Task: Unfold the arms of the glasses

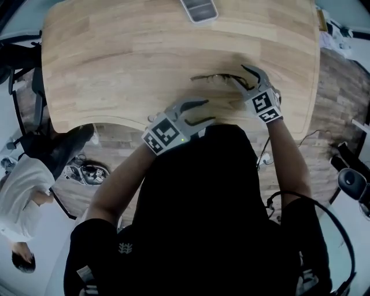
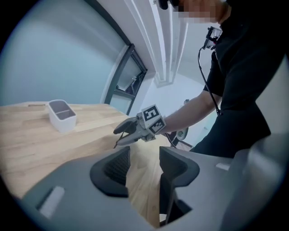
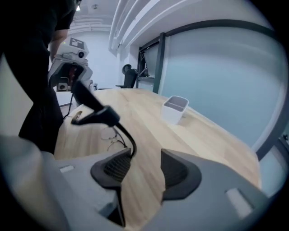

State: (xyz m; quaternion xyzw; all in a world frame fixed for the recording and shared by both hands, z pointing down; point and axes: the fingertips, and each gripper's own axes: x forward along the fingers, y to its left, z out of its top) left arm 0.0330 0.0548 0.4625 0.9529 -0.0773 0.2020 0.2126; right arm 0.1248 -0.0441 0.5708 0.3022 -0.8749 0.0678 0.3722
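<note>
Thin dark-framed glasses [image 1: 215,77] lie on the wooden table [image 1: 115,58], right of centre. My right gripper [image 1: 238,73] is at their right end, one finger on each side of it. In the right gripper view its jaws [image 3: 144,169] stand apart with bare wood between them. The curved temple arm [image 3: 131,142] runs down to the left pad, and the lenses [image 3: 110,140] lie just beyond. My left gripper [image 1: 209,111] hovers near the table's front edge, short of the glasses. It is open [image 2: 143,167] and empty, and looks at the right gripper [image 2: 117,136].
A white two-compartment tray [image 1: 199,8] stands at the far edge of the table, also visible as the tray [image 2: 62,115] in the left gripper view. The table's curved front edge is close to my body. A person in white [image 1: 23,196] stands at the lower left, beside a black chair.
</note>
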